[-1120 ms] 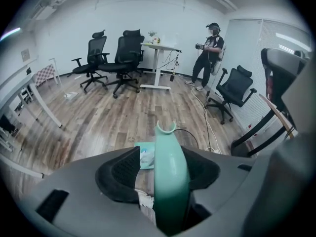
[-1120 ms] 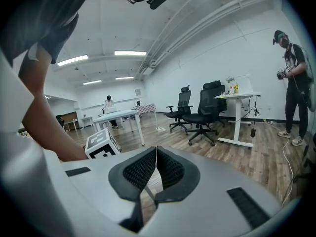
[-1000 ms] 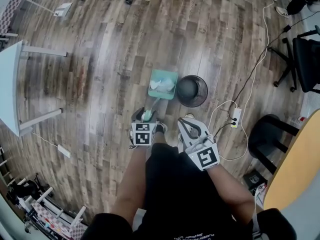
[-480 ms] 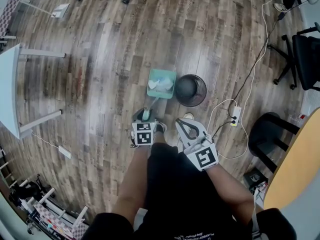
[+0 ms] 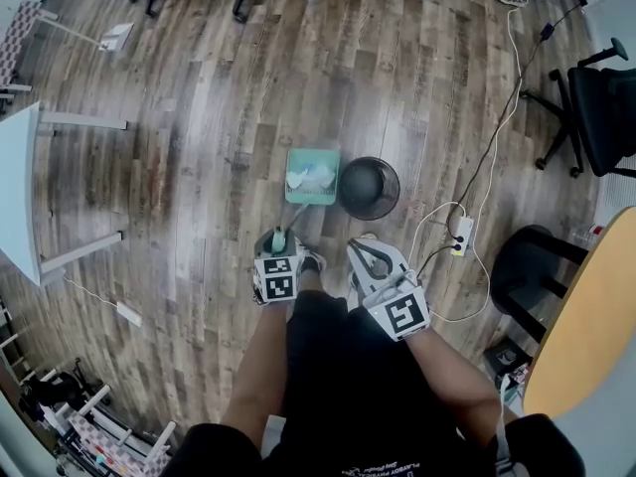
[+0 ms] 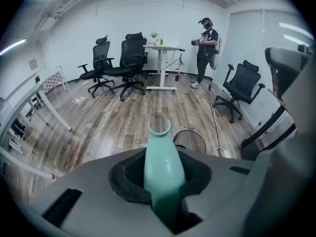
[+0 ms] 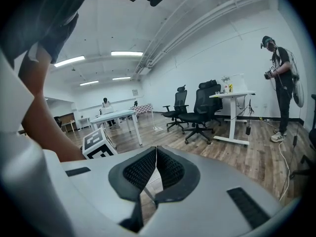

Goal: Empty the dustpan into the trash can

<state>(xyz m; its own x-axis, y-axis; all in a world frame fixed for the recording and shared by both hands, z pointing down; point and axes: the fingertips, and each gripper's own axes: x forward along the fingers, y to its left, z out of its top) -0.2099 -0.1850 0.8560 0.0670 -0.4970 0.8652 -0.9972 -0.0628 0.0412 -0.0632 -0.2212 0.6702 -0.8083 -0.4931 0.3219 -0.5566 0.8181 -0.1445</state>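
Head view looks steeply down on a black trash can (image 5: 397,183) standing on the wood floor (image 5: 199,117); the teal dustpan (image 5: 314,157) lies flat just to the can's left, its edge right at the can's rim, though contact cannot be judged; pale crumpled scraps (image 5: 304,178) sit in the pan; its handle (image 5: 281,234) runs from the pan back toward the person, away from the can. Left gripper (image 5: 278,240), below and left of the can, has just been closing its jaws; in the left gripper view the dark pads (image 6: 129,174) sit against both sides of the teal handle, with the can's rim showing beyond the handle's tip, to the right. Right gripper (image 5: 364,253) hangs on the person's side of the can, near it but apart; its own view shows the pads meeting at their tips with nothing between them. A white power strip (image 5: 460,234) lies to the right of the can.
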